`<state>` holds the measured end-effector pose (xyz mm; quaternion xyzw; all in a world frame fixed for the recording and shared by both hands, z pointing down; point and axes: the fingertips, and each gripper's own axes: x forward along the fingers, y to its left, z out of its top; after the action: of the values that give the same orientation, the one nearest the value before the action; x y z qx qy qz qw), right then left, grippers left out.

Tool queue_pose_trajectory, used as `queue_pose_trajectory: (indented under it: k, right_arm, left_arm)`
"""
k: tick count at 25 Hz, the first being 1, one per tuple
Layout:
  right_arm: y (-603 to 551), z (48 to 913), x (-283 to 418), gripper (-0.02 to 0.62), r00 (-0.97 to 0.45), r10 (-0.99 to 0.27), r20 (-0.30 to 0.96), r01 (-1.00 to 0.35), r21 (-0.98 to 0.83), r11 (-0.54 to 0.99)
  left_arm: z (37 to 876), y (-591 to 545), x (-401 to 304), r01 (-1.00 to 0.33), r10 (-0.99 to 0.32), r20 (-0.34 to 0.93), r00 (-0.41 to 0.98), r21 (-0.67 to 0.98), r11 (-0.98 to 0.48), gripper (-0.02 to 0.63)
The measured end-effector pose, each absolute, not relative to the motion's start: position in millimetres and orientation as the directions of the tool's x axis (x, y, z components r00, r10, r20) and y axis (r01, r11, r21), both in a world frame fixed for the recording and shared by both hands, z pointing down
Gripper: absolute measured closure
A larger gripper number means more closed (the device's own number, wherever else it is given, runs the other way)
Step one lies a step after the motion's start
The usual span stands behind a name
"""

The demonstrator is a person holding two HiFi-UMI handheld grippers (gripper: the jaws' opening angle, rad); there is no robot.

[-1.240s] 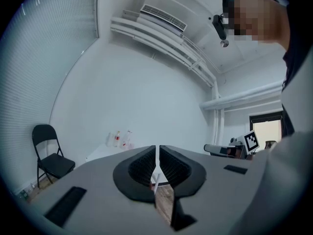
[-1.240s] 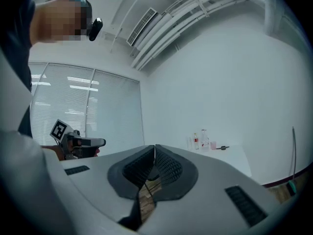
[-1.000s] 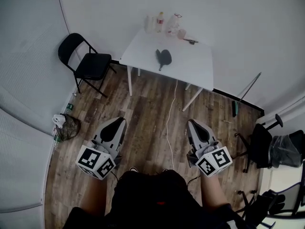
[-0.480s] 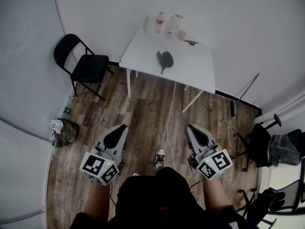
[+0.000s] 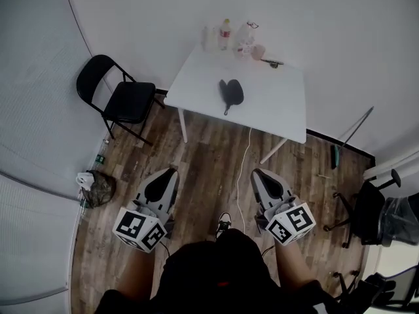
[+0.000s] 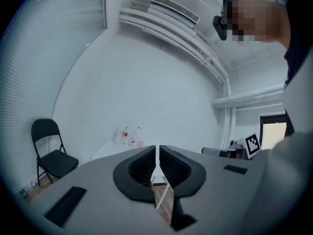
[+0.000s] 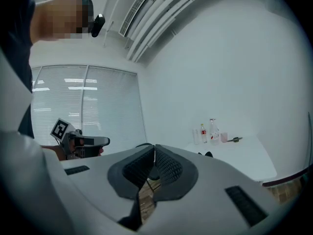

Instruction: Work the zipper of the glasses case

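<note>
The black glasses case [image 5: 230, 92] lies near the middle of the white table [image 5: 275, 110], far ahead of both grippers. From the right gripper view only the top of the glasses case [image 7: 208, 154] peeks over the jaw. My left gripper [image 5: 171, 171] and right gripper [image 5: 256, 173] are held side by side over the wooden floor, level and aimed toward the table. Both are shut with nothing between the jaws, as the left gripper [image 6: 157, 147] and the right gripper [image 7: 154, 146] show in their own views.
Bottles and a cup [image 5: 229, 36] stand at the table's far edge, with a small dark tool [image 5: 272, 62] beside them. A black folding chair [image 5: 121, 97] stands left of the table. A white cable [image 5: 243, 169] runs across the floor, a bag [image 5: 95, 188] lies left, an office chair [image 5: 366, 214] right.
The person has stepped toward the table, which now looks nearer and larger. Both grippers came forward with them, still shut and side by side.
</note>
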<state>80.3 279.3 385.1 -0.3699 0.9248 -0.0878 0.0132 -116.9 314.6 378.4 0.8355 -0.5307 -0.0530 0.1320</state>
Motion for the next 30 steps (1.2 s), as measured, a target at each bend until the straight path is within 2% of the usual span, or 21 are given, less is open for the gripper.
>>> queue_pose_trajectory:
  k: [13, 22, 30]
  right_arm:
    - [130.0, 399.0, 167.3, 0.575, -0.739, -0.674, 0.026, -0.652, -0.281, 0.704]
    - [68.3, 423.6, 173.8, 0.576, -0.741, -0.668, 0.07, -0.652, -0.314, 0.69]
    - [2.6, 431.4, 152.1, 0.575, -0.689, -0.714, 0.121, -0.714, -0.277, 0.642]
  left_arm:
    - [374.4, 179.4, -38.4, -0.886, -0.905, 0.101, 0.413, 0.272, -0.375, 0.565]
    - [390.5, 111.3, -31.8, -0.88, -0.9, 0.127, 0.417, 0.303, -0.365, 0.565]
    - [404.4, 31.5, -54.7, -0.833, -0.863, 0.099, 0.496, 0.335, -0.44, 0.565]
